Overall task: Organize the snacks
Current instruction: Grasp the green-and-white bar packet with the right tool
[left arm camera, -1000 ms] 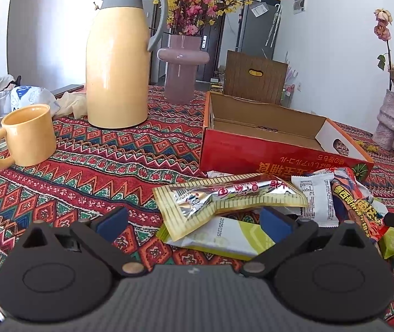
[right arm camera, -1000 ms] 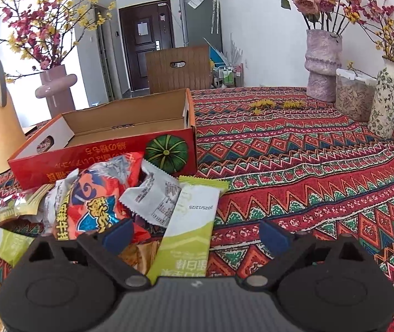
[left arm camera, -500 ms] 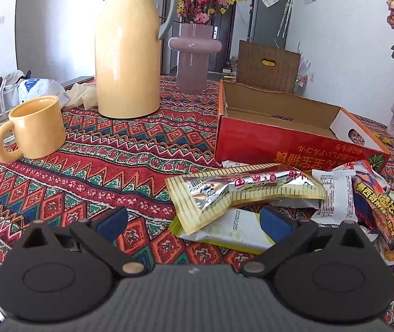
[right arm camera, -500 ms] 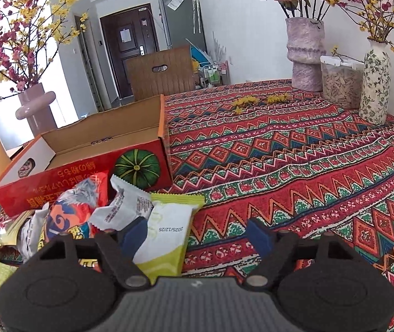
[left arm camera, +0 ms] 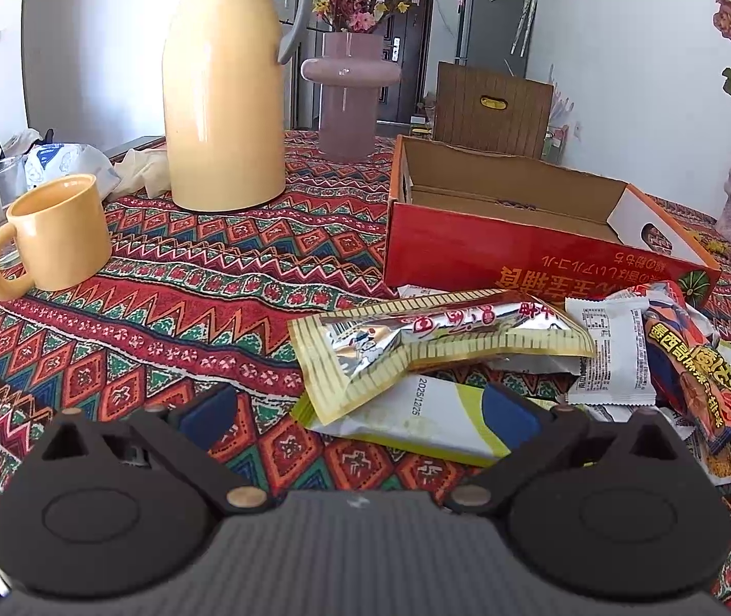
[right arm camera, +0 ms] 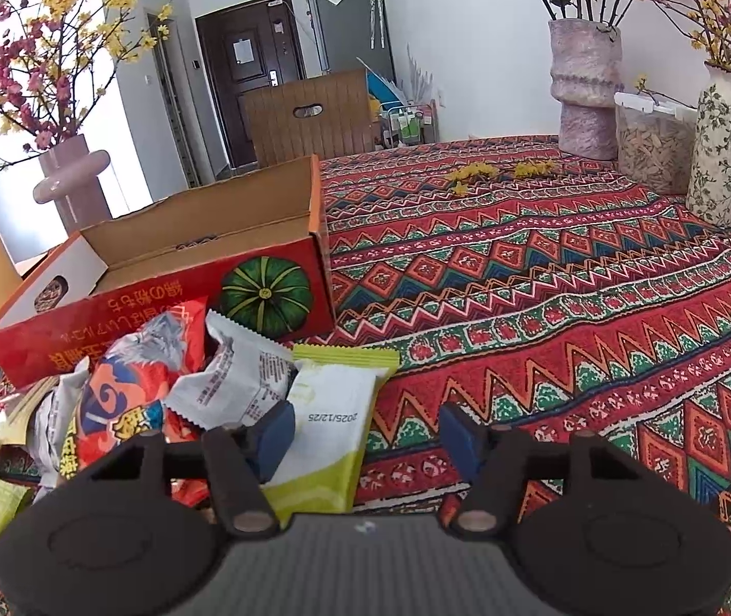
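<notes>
Two grippers at snack pile, nothing held

Several snack packets heaped on patterned table (right arm camera: 545,277), just in front of long red wall of open cardboard box (right arm camera: 170,303). Box interior looks bare apart from something small and dark on its floor, cannot tell what.

Right gripper (right arm camera: 365,436): fingers (right arm camera: 275,434) part open and closing, over white-and-green packet (right arm camera: 332,426) printed 2025/12/25. Packet between fingers, lying on table beside pile; left pad over its edge, right pad clear of it. No grip seen.

Left gripper (left arm camera: 360,410): fingers (left arm camera: 209,410) wide apart, empty. Second white-and-green packet (left arm camera: 417,418) between them, flat on table. Yellow-edged foil packet (left arm camera: 432,339) on top of it, slanting toward box.

Orange printed packet (right arm camera: 129,390) and white crumpled packet (right arm camera: 242,380) touching, leaning on box front.

Mug (left arm camera: 50,236), yellow thermos jug (left arm camera: 224,97), pink vase (left arm camera: 350,97) well apart from pile, toward far left of table.
</notes>
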Available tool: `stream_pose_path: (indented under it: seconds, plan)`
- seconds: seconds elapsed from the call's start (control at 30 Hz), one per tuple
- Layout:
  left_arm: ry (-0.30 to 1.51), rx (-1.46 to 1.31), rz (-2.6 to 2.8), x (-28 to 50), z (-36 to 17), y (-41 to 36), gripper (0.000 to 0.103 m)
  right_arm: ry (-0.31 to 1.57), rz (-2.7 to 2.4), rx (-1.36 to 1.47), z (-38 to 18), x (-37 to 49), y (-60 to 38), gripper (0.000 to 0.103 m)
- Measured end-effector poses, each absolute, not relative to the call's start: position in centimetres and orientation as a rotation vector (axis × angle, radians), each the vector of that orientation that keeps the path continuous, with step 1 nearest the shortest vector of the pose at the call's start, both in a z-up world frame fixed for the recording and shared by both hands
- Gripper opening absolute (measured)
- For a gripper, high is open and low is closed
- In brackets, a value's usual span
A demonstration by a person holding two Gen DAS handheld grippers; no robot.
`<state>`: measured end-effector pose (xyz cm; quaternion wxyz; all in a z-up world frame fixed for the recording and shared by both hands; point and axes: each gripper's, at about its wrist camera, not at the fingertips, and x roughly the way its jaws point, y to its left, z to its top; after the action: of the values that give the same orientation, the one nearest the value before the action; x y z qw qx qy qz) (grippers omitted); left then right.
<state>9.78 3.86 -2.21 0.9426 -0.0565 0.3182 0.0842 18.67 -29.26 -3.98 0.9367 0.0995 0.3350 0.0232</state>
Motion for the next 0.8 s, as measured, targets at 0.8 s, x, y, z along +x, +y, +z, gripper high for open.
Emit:
stream_pose_path:
  seconds: [0.8]
  plan:
    - [0.653, -0.112, 0.139, 8.8, -1.6, 2.6, 0.103, 0.718, 0.07, 0.056, -4.8, 17.0, -27.8, 0.037]
